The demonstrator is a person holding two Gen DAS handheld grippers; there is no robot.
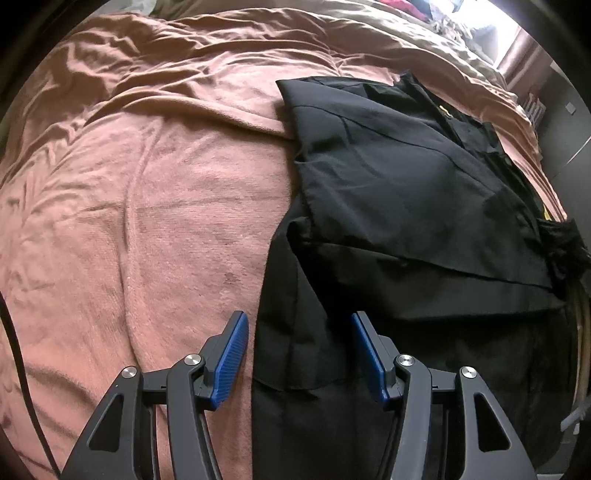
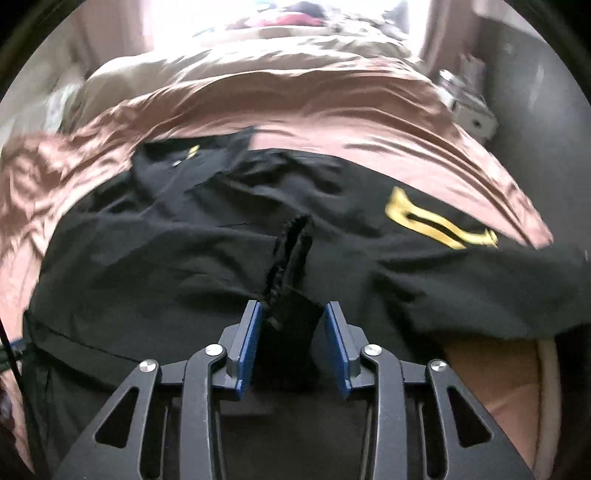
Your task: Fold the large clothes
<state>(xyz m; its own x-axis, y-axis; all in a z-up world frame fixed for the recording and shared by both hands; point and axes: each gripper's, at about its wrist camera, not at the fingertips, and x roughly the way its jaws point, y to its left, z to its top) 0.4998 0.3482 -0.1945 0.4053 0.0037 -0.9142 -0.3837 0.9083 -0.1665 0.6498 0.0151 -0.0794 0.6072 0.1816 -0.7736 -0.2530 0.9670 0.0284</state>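
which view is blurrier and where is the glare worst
Right wrist view: motion-smeared, the blanket folds and the gold logo streaked, and the window at the top blown out white. Left wrist view: sharp, the black garment seams crisp, glare only at the top right corner. Both: fisheye bending, dark round rim.

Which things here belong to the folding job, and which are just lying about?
Part of the job:
- black garment, partly folded on the bed
- right gripper, closed on a bunched black cuff
- left gripper, open over the garment's edge

Lying about:
- pink blanket
- clutter at the bed's far end, too blurred to name
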